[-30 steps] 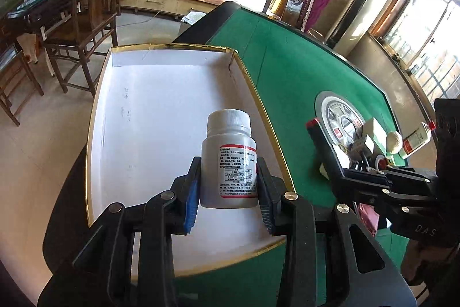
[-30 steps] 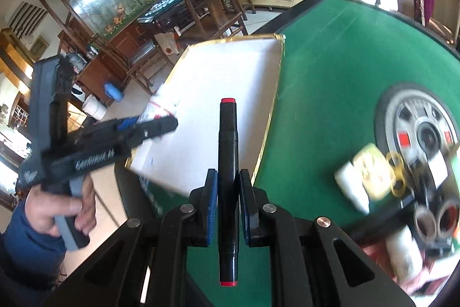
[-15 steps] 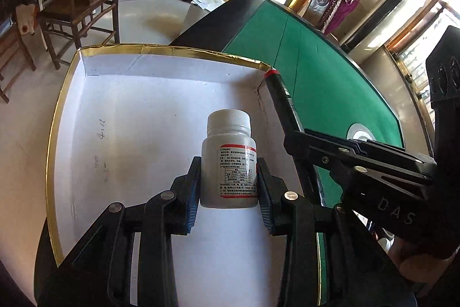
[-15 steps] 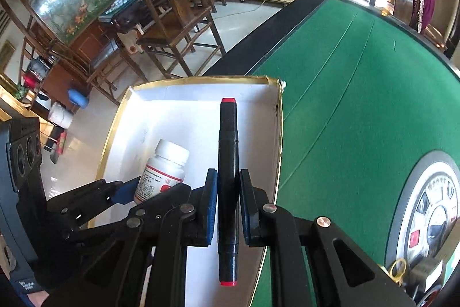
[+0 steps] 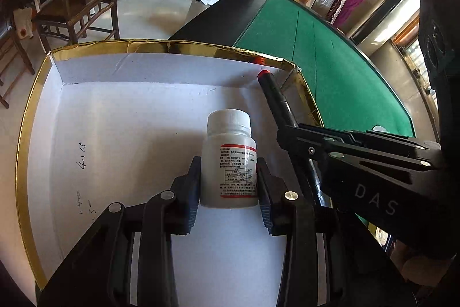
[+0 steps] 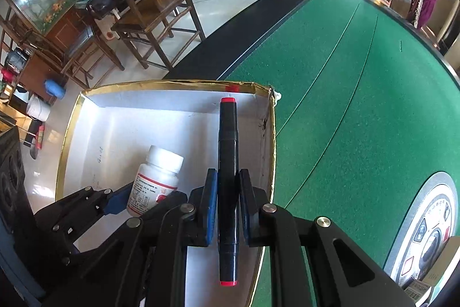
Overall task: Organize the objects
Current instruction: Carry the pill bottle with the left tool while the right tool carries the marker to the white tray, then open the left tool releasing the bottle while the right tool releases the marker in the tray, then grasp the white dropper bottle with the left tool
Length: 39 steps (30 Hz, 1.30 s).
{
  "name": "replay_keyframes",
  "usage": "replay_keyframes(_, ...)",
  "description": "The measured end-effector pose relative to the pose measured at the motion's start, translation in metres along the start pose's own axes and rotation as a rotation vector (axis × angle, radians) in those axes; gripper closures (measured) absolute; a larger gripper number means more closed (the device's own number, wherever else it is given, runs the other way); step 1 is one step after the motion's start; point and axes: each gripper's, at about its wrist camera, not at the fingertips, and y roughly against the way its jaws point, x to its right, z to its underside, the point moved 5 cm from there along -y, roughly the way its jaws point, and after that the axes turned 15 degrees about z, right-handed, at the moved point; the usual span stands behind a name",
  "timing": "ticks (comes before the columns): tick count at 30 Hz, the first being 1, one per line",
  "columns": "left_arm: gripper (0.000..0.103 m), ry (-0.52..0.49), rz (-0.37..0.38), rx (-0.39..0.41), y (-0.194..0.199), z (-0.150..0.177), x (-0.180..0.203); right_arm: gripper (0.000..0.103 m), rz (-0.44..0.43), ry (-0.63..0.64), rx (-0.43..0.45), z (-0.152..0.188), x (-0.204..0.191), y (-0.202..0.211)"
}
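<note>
A white pill bottle with a red-edged label sits upright between the blue pads of my left gripper, which is shut on it over the white floor of a gold-rimmed box. The same bottle shows low inside the box in the right wrist view. My right gripper is shut on a black marker with red ends, held lengthwise along the box's right wall. That marker and the right gripper show at the right of the left wrist view.
The box rests at the edge of a green felt table with a dark rim. A round dial panel and small items lie at the right. Wooden chairs stand on the floor beyond the box.
Both grippers moved over and down into the box. The marker came from above the table edge to the box's right side. The bottle sank closer to the box floor.
</note>
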Motion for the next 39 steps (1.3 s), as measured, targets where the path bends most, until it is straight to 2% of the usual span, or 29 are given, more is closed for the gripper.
replay_keyframes(9, 0.067, -0.019, 0.024, 0.003, -0.004, -0.003, 0.002, 0.089, 0.005, -0.049, -0.029, 0.003, 0.005, -0.010)
replay_keyframes(12, 0.058, -0.026, 0.036, -0.001, -0.003, -0.003, 0.003, 0.089, -0.004, -0.066, -0.026, 0.003, 0.008, -0.007)
replay_keyframes(14, 0.053, -0.027, 0.037, -0.001, -0.001, -0.002, 0.003, 0.089, -0.010, -0.081, -0.011, 0.005, 0.010, -0.001)
replay_keyframes(19, 0.052, -0.015, 0.058, 0.009, 0.010, 0.005, 0.004, 0.089, -0.046, -0.151, 0.056, 0.023, 0.022, 0.031)
replay_keyframes(25, 0.053, -0.044, 0.109, 0.029, 0.032, 0.020, 0.021, 0.089, -0.139, -0.208, 0.124, 0.093, 0.031, 0.083)
replay_keyframes(28, 0.053, -0.080, 0.138, 0.031, 0.041, 0.029, 0.041, 0.089, -0.178, -0.222, 0.113, 0.140, 0.038, 0.097)
replay_keyframes(31, 0.053, -0.128, 0.181, 0.020, 0.046, 0.040, 0.070, 0.089, -0.179, -0.245, 0.091, 0.185, 0.053, 0.107)
replay_keyframes(33, 0.045, -0.160, 0.204, -0.005, 0.044, 0.052, 0.092, 0.089, -0.178, -0.276, 0.076, 0.212, 0.070, 0.112)
replay_keyframes(39, 0.044, -0.199, 0.268, -0.130, 0.013, 0.104, 0.152, 0.089, -0.184, -0.388, 0.073, 0.266, 0.130, 0.131)
